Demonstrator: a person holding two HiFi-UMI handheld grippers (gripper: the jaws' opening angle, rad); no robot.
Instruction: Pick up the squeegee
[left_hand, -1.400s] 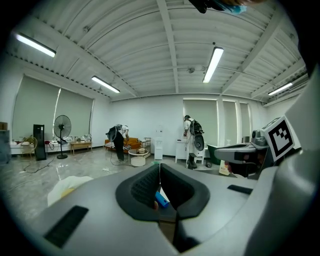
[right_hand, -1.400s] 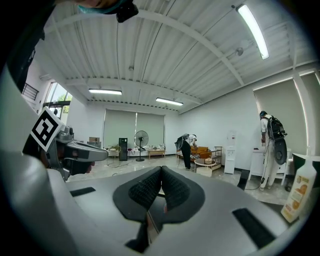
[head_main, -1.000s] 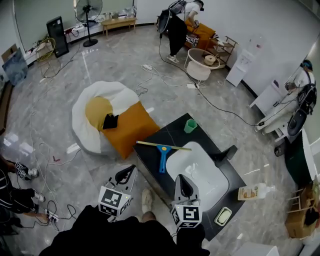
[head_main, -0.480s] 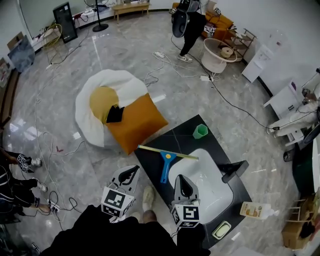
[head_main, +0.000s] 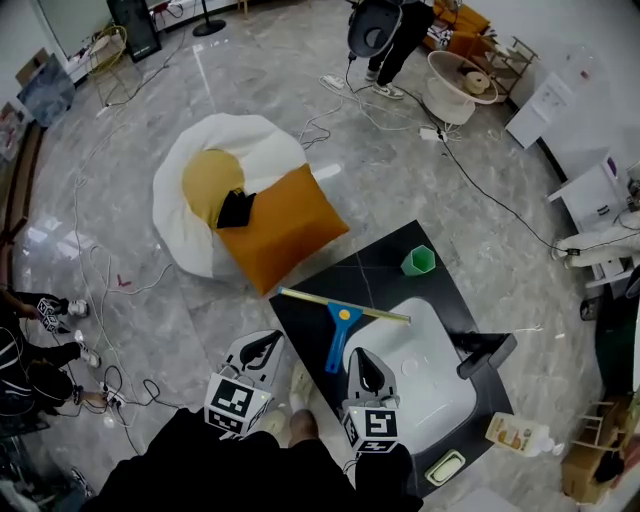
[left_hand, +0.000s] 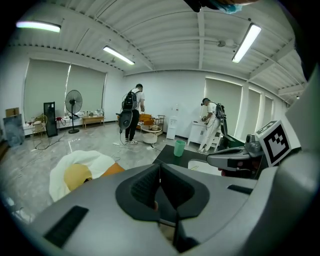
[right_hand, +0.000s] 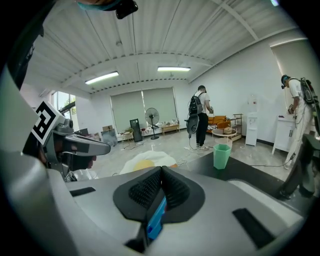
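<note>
The squeegee (head_main: 340, 328), with a blue handle and a long pale blade, lies flat on the black counter (head_main: 378, 277) just left of the white sink (head_main: 442, 352). My right gripper (head_main: 361, 358) hovers at the sink's near left rim, a short way from the handle's end, shut and empty. In the right gripper view its jaws (right_hand: 161, 170) meet in a line, and a sliver of the blue handle (right_hand: 156, 220) shows below them. My left gripper (head_main: 267, 342) hangs over the floor beside the counter's near left corner. Its jaws (left_hand: 160, 167) are also shut on nothing.
A green cup (head_main: 419, 260) stands at the counter's far corner. A black faucet (head_main: 486, 353) sits right of the sink, with a soap bottle (head_main: 520, 433) and a dish (head_main: 445, 467) nearby. A white-and-yellow beanbag (head_main: 215, 185) with an orange cushion (head_main: 282, 232) lies to the left. Cables cross the floor; a person (head_main: 392, 25) stands far back.
The counter and squeegee have come nearer in the head view. Both grippers have moved forward and down toward them, still shut.
</note>
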